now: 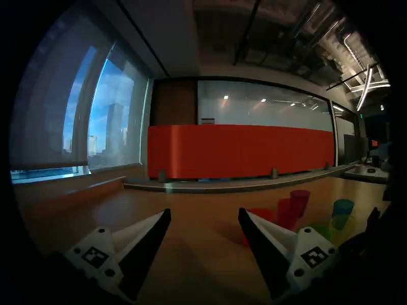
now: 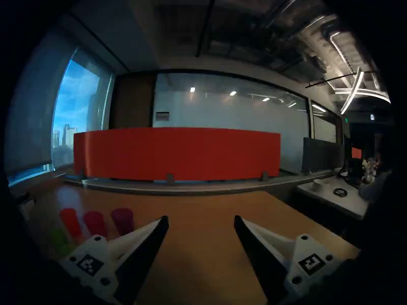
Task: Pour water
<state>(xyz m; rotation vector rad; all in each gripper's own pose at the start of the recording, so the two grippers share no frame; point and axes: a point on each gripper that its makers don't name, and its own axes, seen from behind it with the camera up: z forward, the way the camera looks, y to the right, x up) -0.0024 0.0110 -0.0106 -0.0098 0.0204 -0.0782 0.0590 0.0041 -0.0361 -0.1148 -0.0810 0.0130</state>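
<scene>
A cluster of translucent plastic tumblers stands at the lower right of the left gripper view: a magenta cup (image 1: 300, 199), a red cup (image 1: 285, 213), a blue cup (image 1: 343, 206) and a yellow cup (image 1: 340, 224). All are upright on the smooth wooden worktop (image 1: 203, 249). In the right gripper view the cups stand at the lower left. The left hand-held gripper (image 1: 204, 211) is spread wide and empty. The right hand-held gripper (image 2: 201, 218) is also wide, touching nothing.
</scene>
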